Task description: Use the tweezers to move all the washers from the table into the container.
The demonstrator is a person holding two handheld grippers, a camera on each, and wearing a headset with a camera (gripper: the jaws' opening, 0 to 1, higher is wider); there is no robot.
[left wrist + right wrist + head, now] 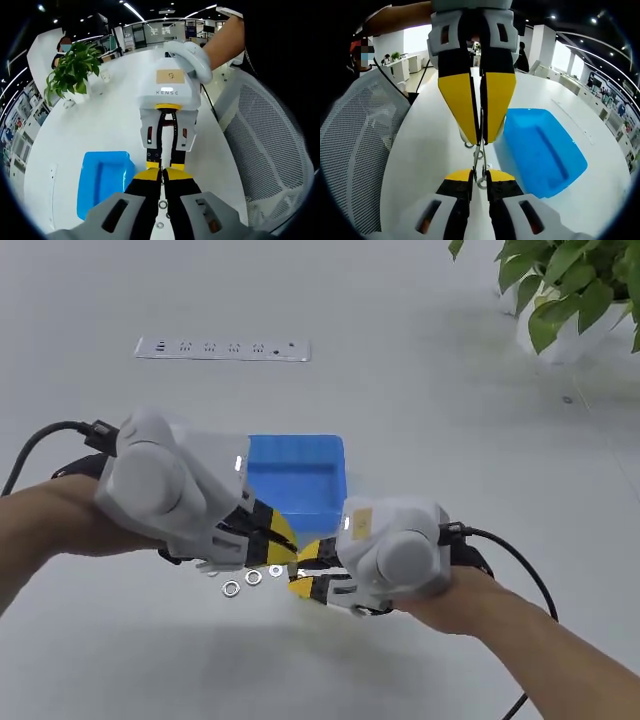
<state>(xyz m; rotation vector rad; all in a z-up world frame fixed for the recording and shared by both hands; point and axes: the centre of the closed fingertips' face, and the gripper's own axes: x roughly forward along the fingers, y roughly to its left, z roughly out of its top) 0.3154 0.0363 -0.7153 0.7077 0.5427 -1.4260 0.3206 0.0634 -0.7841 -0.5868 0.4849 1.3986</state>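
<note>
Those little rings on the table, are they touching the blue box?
Apart. Head view shows the three washers lying on bare table, short of the container.

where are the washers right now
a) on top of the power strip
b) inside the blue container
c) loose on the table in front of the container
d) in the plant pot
c: three washers lie on the white table in front of the blue container, near the tweezers, far from the strip and the plant.
</note>
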